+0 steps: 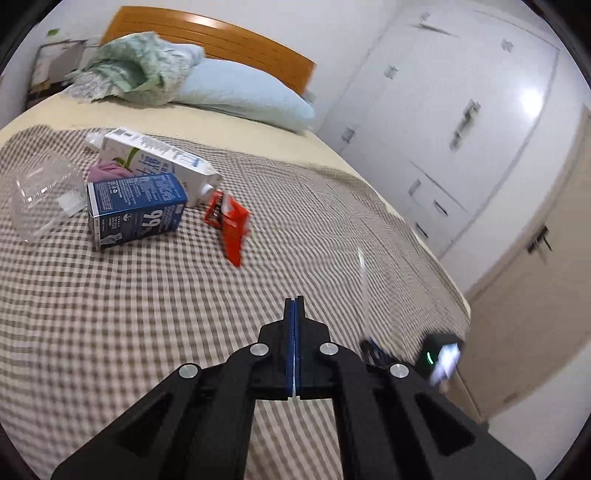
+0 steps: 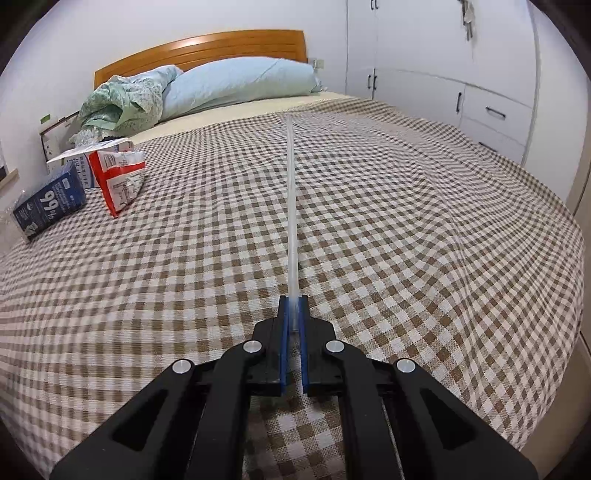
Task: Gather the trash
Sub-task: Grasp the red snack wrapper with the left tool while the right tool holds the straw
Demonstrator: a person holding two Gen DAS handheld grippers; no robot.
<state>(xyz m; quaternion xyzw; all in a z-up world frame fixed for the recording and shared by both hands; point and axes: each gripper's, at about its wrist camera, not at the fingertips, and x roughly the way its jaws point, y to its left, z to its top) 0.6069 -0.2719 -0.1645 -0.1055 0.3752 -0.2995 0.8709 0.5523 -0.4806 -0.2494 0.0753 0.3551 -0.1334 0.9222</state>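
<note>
Trash lies in a cluster on the checked bedspread (image 1: 184,314): a blue carton (image 1: 136,210) on its side, a white carton (image 1: 162,162) behind it, a red snack wrapper (image 1: 231,225) and a clear plastic cup (image 1: 40,192). My left gripper (image 1: 294,301) hovers over the bed to the right of them, shut with nothing between its pads. My right gripper (image 2: 294,301) is shut on a long clear straw (image 2: 291,206) that sticks out forward over the bed. The right wrist view has the blue carton (image 2: 50,201), the wrapper (image 2: 120,177) and the white carton (image 2: 85,155) at far left.
A blue pillow (image 1: 243,94) and a crumpled green quilt (image 1: 136,70) lie against the wooden headboard (image 1: 207,33). White wardrobe doors and drawers (image 1: 461,122) line the right wall. The bed's right edge (image 1: 458,295) drops off close to my left gripper.
</note>
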